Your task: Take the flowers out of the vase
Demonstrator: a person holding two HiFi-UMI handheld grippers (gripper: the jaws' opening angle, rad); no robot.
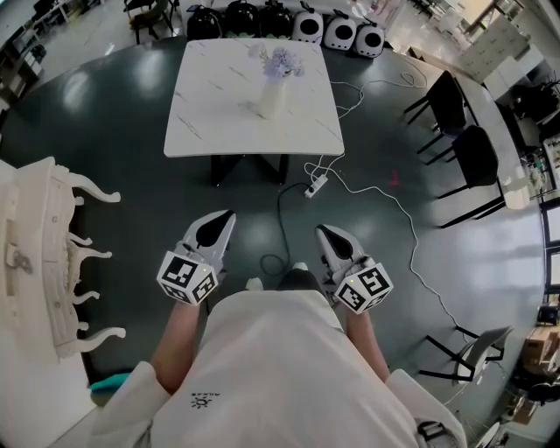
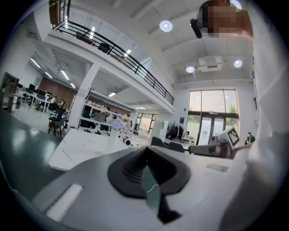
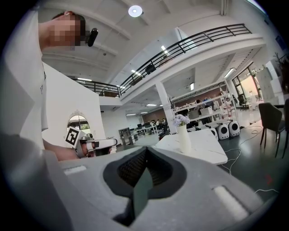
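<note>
Closest in, the person's white shirt (image 1: 280,367) filled the bottom of the head view, and both tools were held low just ahead of it. The left gripper (image 1: 226,219) had its jaws pressed fully together with nothing between them, and its own view showed the two dark pads meeting in a closed seam. The right gripper (image 1: 325,233) looked the same: jaws together, nothing held. They sat side by side but apart, both pointing toward the table.

On the dark floor between them a black cable (image 1: 282,219) ran to a white power strip (image 1: 317,185) just off the table's near right corner. An ornate white piece of furniture (image 1: 39,254) stood at the left.

Further out stood the white marble table (image 1: 210,114). The white vase (image 1: 272,101) stood upright near the middle of its top, well in from every edge and well apart from both grippers. The pale purple flowers (image 1: 282,61) were still in it, untouched. Two black chairs (image 1: 464,140) stood off the table's right edge, and a row of black and white rounded cases (image 1: 324,26) lined the floor beyond its far edge.
</note>
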